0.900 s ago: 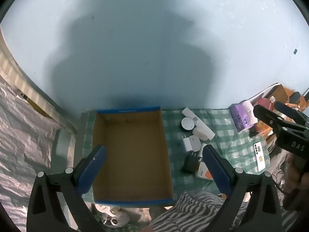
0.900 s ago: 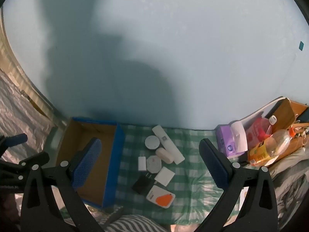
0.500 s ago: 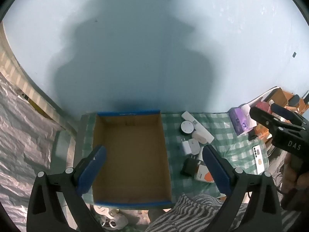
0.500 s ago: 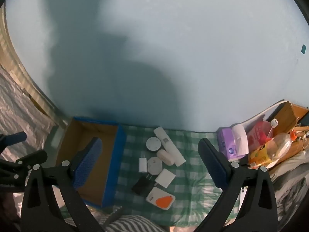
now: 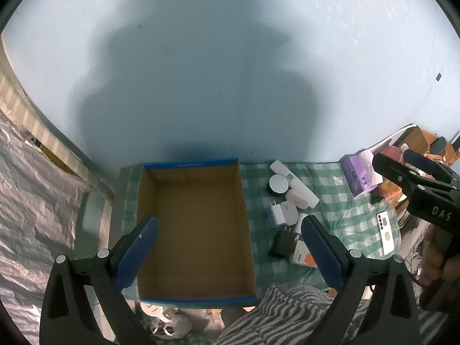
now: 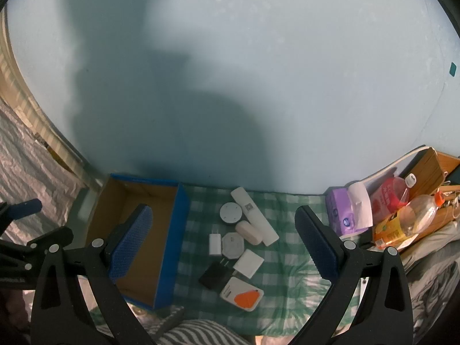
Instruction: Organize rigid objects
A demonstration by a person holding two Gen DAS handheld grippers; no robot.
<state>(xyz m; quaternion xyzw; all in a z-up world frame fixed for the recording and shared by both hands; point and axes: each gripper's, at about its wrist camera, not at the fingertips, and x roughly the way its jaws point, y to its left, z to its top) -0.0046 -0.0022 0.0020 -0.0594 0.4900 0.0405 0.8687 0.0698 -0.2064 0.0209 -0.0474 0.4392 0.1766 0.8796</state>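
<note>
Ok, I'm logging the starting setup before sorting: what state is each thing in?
cardboard box: open, empty
left gripper: open, holding nothing
right gripper: open, holding nothing
black charger: lying flat on the cloth
clear bottle: lying on its side, capped

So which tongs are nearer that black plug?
Probably the right tongs, which frame the black plug. The left tongs hang over the cardboard box beside it.

Cardboard box [image 5: 195,230] sits on the cloth [image 6: 287,287], against the wall [image 5: 230,72]. Cluster of small devices [image 6: 238,244] lies just right of it. Tissue pack [image 6: 345,215] and bottles [image 6: 408,218] further right.
</note>
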